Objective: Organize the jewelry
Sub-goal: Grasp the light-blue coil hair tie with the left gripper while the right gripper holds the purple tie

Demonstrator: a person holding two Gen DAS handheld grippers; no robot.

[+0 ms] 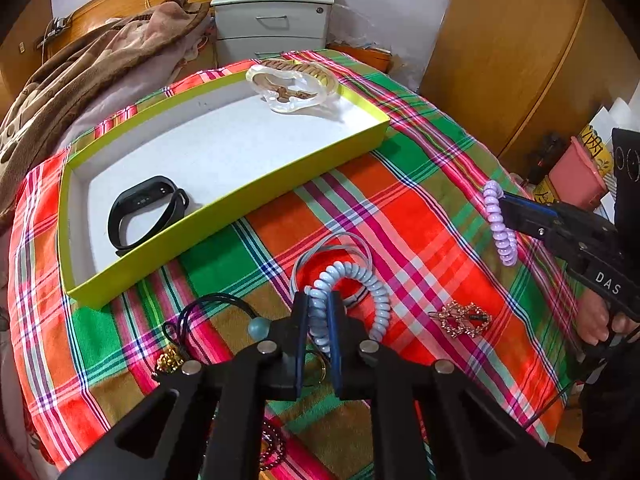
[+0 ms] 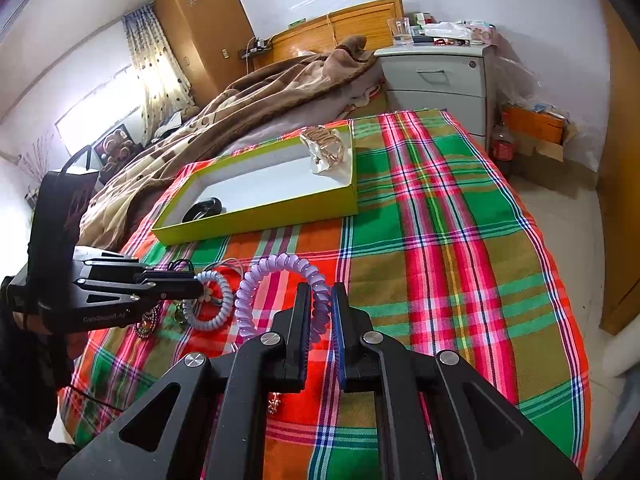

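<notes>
You are gripping the blue coil tie [image 1: 352, 280] in the left tongs [image 1: 319, 300] and the purple coil tie [image 2: 276, 276] in the right tongs [image 2: 320, 300], with a wristband [image 1: 146, 208] and a bagged bracelet [image 1: 294, 86] already lying in the tray [image 1: 224, 216] and a hair clip [image 1: 460, 318] waiting on the bed.

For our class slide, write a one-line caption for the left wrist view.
Left gripper shut on a blue spiral hair tie above the plaid cloth, beside the yellow-green tray.
</notes>
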